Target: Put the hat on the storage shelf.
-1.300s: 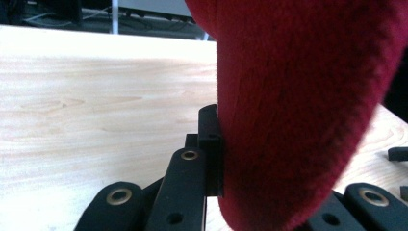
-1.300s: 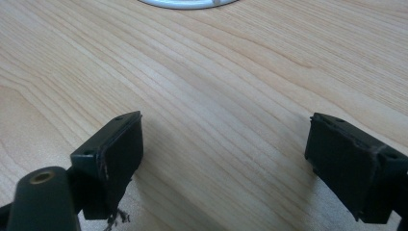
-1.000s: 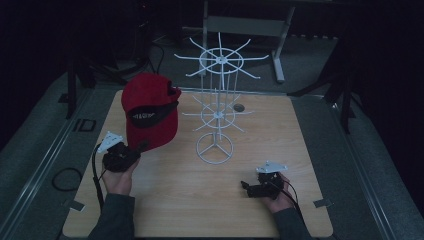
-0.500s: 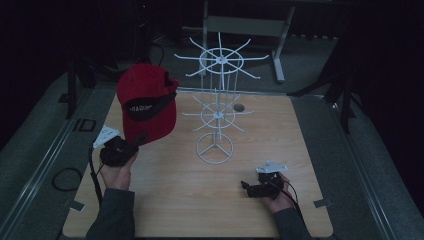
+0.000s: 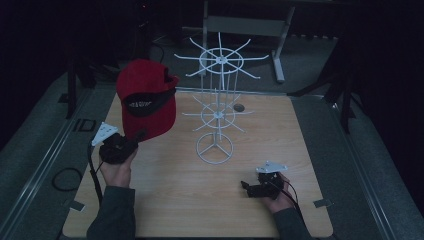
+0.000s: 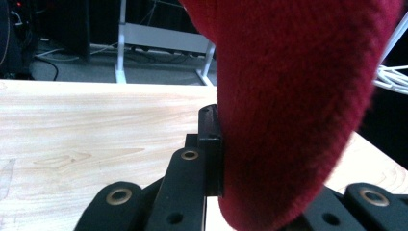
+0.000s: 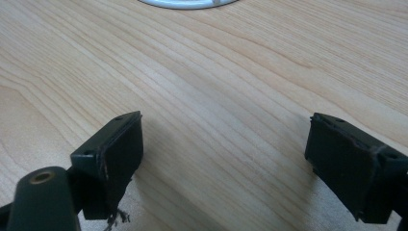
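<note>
1. A pale wood-grain desk (image 5: pixel 170 200) stands in a dark room.
2. The cap's (image 5: pixel 146 97) lower edge is hidden inside the left tool (image 5: pixel 137 136), which pinches it above the desk's left side.
3. The cap is fuzzy red cloth; the rack (image 5: pixel 217 107) is white wire.
4. The right tool (image 7: pixel 223 159) is spread, resting on the desk.

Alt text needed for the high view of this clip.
Left claw holds a red cap raised beside a white wire rack standing on a wooden table. Right claw rests open on the tabletop, holding nothing.
</note>
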`<action>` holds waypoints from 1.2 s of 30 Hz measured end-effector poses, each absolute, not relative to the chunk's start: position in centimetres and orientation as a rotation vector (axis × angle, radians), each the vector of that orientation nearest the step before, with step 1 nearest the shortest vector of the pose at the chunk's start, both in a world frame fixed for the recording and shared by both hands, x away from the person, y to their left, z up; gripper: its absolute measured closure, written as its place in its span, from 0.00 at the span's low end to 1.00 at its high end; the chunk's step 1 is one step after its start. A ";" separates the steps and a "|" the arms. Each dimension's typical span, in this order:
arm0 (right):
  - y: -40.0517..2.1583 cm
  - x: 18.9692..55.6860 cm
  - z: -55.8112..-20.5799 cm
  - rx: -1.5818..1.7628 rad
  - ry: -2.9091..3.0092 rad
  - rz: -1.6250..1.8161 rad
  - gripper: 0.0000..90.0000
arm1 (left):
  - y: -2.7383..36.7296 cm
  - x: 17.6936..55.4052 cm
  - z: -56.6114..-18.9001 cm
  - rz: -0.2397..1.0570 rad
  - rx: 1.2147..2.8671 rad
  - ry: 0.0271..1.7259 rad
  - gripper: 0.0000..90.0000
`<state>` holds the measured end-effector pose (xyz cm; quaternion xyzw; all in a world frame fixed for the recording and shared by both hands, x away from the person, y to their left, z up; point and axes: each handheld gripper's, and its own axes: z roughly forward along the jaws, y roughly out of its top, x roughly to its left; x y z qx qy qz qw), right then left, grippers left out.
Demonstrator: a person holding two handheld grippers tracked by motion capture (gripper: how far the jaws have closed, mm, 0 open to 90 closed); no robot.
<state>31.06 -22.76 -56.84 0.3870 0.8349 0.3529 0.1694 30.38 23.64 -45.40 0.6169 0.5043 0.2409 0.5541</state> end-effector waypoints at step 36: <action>-22.8 31.1 -56.8 1.093 2.371 1.002 0.15 | 23.1 30.7 -43.2 0.601 1.383 1.140 0.95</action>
